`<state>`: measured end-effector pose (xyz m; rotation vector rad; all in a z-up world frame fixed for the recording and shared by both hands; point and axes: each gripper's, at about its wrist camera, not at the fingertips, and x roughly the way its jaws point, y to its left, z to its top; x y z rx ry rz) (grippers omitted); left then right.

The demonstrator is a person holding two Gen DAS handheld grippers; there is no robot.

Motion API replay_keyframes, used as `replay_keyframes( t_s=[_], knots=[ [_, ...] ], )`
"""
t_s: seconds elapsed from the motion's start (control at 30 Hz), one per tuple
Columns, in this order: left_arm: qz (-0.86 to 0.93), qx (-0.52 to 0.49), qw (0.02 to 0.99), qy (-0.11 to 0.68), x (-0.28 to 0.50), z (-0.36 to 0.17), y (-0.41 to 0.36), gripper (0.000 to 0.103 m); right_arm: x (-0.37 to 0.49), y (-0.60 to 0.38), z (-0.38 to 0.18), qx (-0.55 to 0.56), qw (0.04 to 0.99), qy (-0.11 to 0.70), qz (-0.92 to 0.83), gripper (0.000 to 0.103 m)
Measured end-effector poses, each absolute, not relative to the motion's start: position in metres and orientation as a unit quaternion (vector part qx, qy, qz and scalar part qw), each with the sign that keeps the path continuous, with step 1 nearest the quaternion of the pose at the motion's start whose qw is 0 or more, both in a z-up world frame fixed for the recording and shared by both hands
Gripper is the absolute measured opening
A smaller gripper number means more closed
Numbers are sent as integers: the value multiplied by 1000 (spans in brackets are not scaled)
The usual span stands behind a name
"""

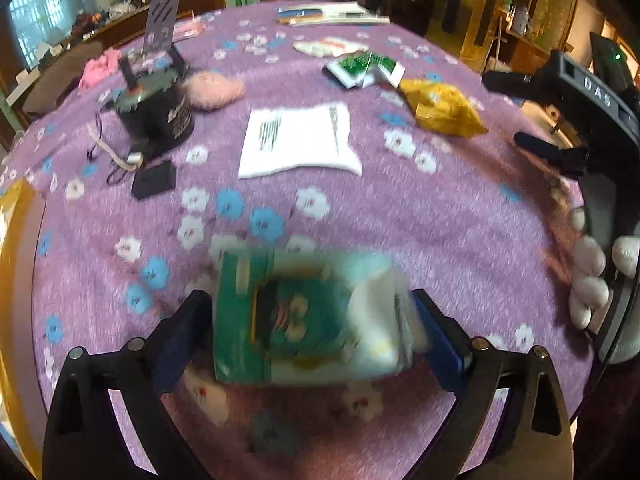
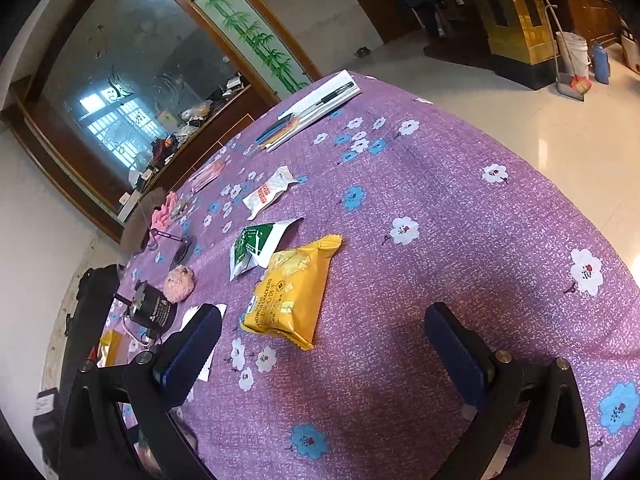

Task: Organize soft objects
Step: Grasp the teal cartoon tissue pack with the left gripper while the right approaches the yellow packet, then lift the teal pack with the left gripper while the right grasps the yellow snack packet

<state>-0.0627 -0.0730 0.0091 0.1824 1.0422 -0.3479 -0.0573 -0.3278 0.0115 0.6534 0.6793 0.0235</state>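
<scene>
My left gripper (image 1: 310,316) is shut on a green and white tissue pack (image 1: 308,316), blurred by motion, held just above the purple flowered tablecloth (image 1: 440,220). My right gripper (image 2: 324,344) is open and empty above the cloth, with a yellow cracker packet (image 2: 290,296) just ahead of it. The right gripper also shows at the right edge of the left wrist view (image 1: 532,116). A green and white packet (image 2: 256,244), a white and red sachet (image 2: 268,192), a pink fluffy ball (image 2: 180,283) and a pink soft toy (image 2: 162,210) lie further back.
A black cylindrical device (image 1: 160,108) with a cord stands at the left, a small black block (image 1: 154,179) beside it. A white sheet (image 1: 298,140) lies mid-table. Pens and papers (image 2: 312,110) lie at the far edge. Table edges drop off to the right.
</scene>
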Motion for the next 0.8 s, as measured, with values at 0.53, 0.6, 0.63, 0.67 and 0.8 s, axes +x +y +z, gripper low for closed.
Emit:
replay_keyframes(
  t_s=[0.53,0.6,0.63,0.67,0.8],
  knots=[
    [-164,-19,888,429,-111,84,16,71,-39,-312,16,275,885,375,-10,102],
    [-155,-17,894,419,-117,90,29,71,-26,-299,22,252,880,402,-12,102],
    [-153,-19,897,414,-119,93,35,71,-20,-291,25,236,880,412,-13,102],
    [-150,-24,900,409,-122,95,42,71,-12,-282,28,214,881,423,-17,101],
    [-143,-44,902,405,-123,98,64,71,12,-255,28,143,878,454,-43,81]
  ],
)
